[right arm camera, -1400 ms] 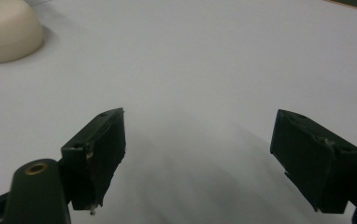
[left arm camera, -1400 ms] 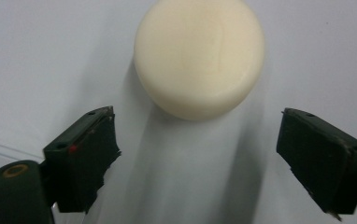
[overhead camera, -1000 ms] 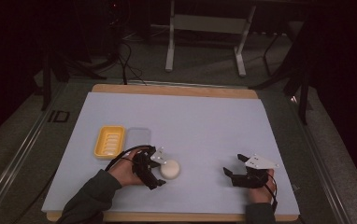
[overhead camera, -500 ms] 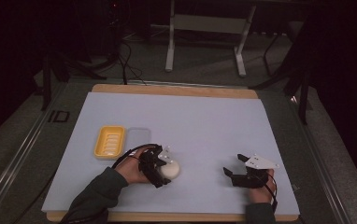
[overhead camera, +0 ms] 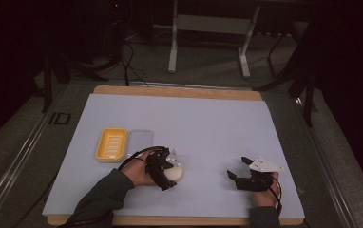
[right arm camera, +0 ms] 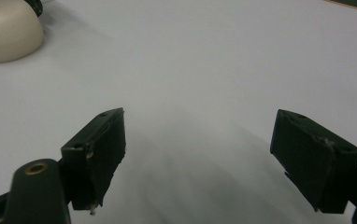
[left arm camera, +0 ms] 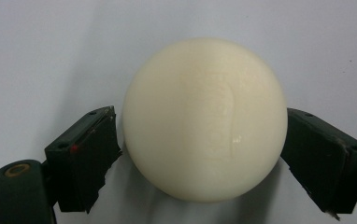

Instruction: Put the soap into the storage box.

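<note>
1. The smooth, rounded soap bar (left arm camera: pixel 204 120) may slip sideways if the left gripper (left arm camera: pixel 200 158) closes off-centre, because its surface looks glossy.
2. The left gripper is spread around the soap; one jaw touches it, the other stands just beside, not yet clenched.
3. The right gripper (overhead camera: pixel 246 174) rests released, well apart.
4. The soap is cream-white, lying on the desk (overhead camera: pixel 208 123) near the yellow soap dish (overhead camera: pixel 111 144).

One cream soap bar (overhead camera: pixel 175 173), one yellow dish (overhead camera: pixel 111 144), two claws: left claw (overhead camera: pixel 166 172), right claw (overhead camera: pixel 237 173).
</note>
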Action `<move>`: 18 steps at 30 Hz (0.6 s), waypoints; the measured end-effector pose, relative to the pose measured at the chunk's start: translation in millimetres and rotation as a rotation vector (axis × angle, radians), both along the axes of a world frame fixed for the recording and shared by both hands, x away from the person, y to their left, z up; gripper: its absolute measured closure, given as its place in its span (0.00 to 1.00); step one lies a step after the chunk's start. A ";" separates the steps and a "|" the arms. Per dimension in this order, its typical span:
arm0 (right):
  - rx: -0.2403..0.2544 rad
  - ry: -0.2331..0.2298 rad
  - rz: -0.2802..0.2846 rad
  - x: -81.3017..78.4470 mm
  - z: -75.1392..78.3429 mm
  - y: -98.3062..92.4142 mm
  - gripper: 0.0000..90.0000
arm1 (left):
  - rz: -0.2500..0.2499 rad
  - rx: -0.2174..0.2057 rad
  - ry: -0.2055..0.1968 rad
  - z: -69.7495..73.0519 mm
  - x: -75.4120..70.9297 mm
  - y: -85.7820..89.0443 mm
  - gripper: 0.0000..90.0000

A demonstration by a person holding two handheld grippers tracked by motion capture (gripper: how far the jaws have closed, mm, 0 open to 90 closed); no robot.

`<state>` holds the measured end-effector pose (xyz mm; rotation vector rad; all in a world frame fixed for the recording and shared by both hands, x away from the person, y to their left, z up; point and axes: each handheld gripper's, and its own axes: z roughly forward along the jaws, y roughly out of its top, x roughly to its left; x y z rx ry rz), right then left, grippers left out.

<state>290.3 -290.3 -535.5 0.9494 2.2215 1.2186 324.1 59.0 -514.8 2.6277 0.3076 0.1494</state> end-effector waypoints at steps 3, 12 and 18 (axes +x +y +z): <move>0.000 0.002 -0.002 0.0 0.0 0.1 0.20 | -0.008 0.009 -0.002 -0.2 0.5 -2.0 0.16; -0.001 0.002 -0.001 0.0 0.0 0.2 0.20 | -0.015 0.034 -0.007 -0.6 0.7 -6.4 0.17; -0.001 0.003 -0.001 0.1 0.0 0.2 0.20 | -0.021 0.037 0.002 -0.6 2.4 -8.8 0.20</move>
